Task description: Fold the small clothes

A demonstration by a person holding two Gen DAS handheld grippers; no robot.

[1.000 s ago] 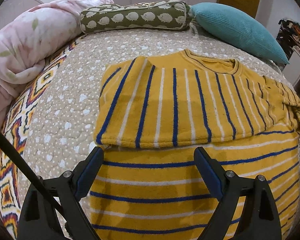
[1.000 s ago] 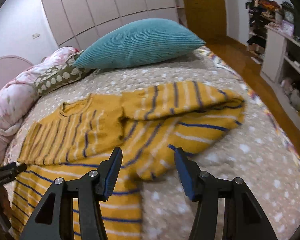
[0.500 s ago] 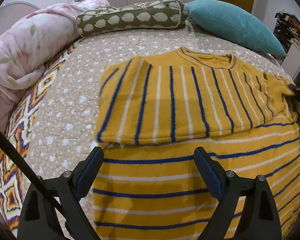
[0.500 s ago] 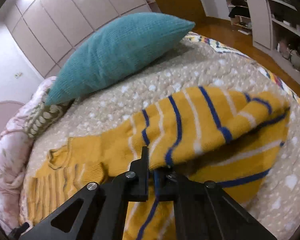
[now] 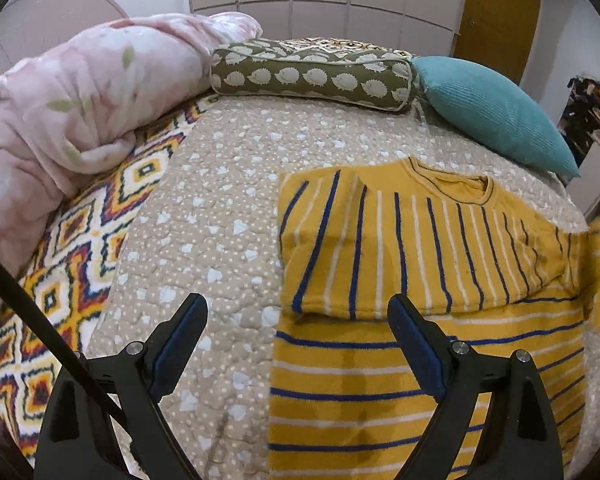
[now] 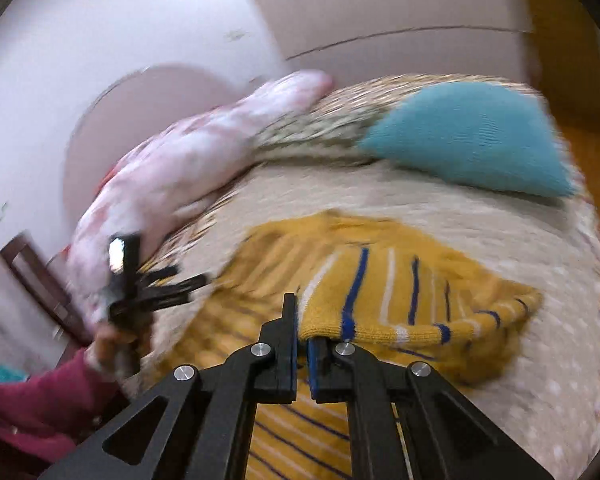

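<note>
Since a second ago the right gripper (image 6: 302, 344) has closed on the sweater's right sleeve (image 6: 400, 304) and lifted it off the bedspread (image 5: 220, 200), while the left gripper (image 5: 296, 336) has drifted leftward, jaws still wide apart over the sweater's left edge. From the clamped tongs the sleeve runs off rightward; the folded body lies left, so the right hand is nearer. The yellow striped sweater (image 5: 412, 264) lies flat, collar toward the pillows, left sleeve already folded across.
</note>
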